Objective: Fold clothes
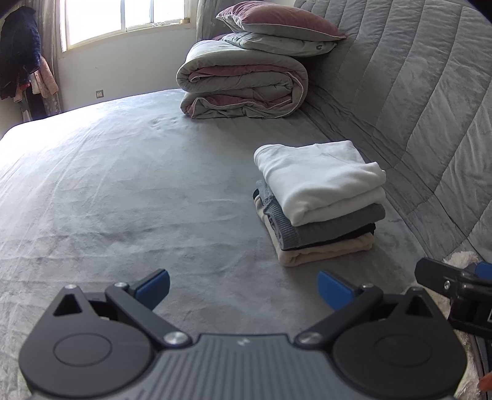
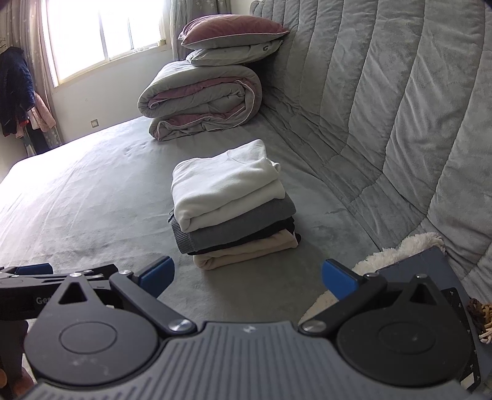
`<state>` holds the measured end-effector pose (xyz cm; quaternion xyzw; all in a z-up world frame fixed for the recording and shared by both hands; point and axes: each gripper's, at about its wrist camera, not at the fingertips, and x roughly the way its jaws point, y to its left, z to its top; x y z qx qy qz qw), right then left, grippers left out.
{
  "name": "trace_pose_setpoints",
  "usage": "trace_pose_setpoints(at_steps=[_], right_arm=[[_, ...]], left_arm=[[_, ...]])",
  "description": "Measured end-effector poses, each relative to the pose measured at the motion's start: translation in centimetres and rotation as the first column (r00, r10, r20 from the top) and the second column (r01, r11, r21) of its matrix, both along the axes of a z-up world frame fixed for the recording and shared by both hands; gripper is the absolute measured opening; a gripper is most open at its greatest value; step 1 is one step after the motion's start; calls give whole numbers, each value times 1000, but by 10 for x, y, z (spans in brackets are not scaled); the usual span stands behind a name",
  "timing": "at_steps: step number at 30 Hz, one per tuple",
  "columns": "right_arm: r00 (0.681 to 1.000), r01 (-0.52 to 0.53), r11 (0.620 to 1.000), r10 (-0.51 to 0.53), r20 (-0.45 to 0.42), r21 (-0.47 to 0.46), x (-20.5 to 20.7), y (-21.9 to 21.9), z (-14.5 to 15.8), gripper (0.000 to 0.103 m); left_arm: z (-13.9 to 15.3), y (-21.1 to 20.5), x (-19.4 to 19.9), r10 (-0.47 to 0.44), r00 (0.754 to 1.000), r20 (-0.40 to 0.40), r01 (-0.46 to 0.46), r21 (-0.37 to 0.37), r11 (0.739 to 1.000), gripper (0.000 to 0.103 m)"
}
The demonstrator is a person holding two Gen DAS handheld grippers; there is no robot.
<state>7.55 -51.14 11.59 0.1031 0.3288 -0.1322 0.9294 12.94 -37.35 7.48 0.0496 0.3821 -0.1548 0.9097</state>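
A stack of folded clothes (image 1: pixel 319 203) (image 2: pixel 233 203) rests on the grey bed: a white garment on top, then grey, black and beige layers. My left gripper (image 1: pixel 243 289) hovers open over bare bedsheet, short of the stack and to its left, with nothing between its blue pads. My right gripper (image 2: pixel 247 278) is open too, just in front of the stack, holding nothing. Part of the right gripper (image 1: pixel 455 286) shows at the right edge of the left wrist view. The left gripper (image 2: pixel 33 274) shows at the left edge of the right wrist view.
A rolled grey-and-mauve duvet (image 1: pixel 243 83) (image 2: pixel 203 101) with two pillows (image 1: pixel 276 27) on it lies at the far end. A quilted grey headboard (image 2: pixel 399 123) rises on the right. A fluffy white item (image 2: pixel 396 252) and a dark blue one (image 2: pixel 430 264) lie near the right gripper. Hanging clothes (image 1: pixel 21 52) are by the window.
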Motion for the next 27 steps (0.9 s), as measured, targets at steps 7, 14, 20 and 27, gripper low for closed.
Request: trace_pose_setpoints(at_steps=[7,14,20,27], right_arm=[[1000,-5,1000,5,0,-10,0,2,3,103],[1000,1,1000,-1,-4,-15,0,1,5,103],[1000,3,1000,-3,-5,-9,0,0,5,103],[1000,0,1000,0,1,-10,1,0,7,103]], left_arm=[[0,-1,0,-6,1000,-4,6,5,1000,102],[1,-1,0,-7,1000,-8,7,2,1000,102],[1,1,2,-5,1000,-14,5,-2,1000,102],[1,0,1,-7,1000,-17,7,-5,1000,102]])
